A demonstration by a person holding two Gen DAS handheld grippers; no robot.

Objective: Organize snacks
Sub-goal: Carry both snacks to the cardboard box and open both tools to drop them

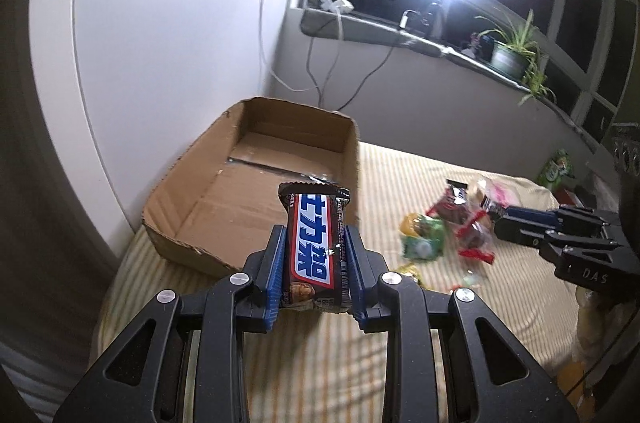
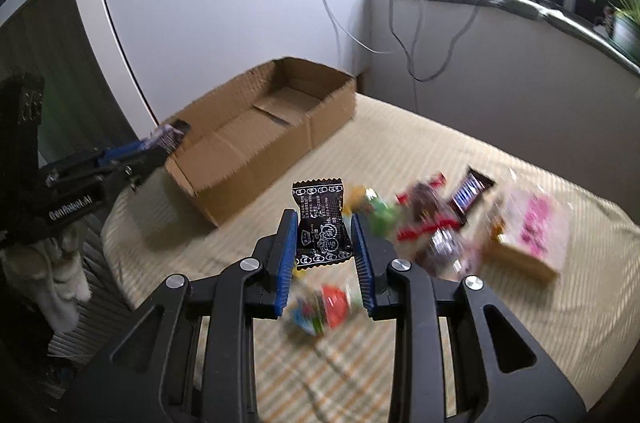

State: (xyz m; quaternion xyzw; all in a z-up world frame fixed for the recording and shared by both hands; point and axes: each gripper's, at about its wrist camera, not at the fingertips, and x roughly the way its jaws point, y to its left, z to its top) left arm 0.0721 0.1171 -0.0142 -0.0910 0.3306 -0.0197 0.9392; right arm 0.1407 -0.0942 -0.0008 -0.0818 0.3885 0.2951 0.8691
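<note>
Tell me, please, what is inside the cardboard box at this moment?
The cardboard box shows only its bare brown floor and a taped seam; no snacks are visible in it. The near wall hides a strip of floor, and the snack bar in the left gripper covers one corner.

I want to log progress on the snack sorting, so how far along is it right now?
Barely started: the cardboard box looks empty. In hand: the left gripper clamps a Snickers bar near the box, and the right gripper holds a black candy packet. Left: the pile of snacks on the striped cloth.
</note>
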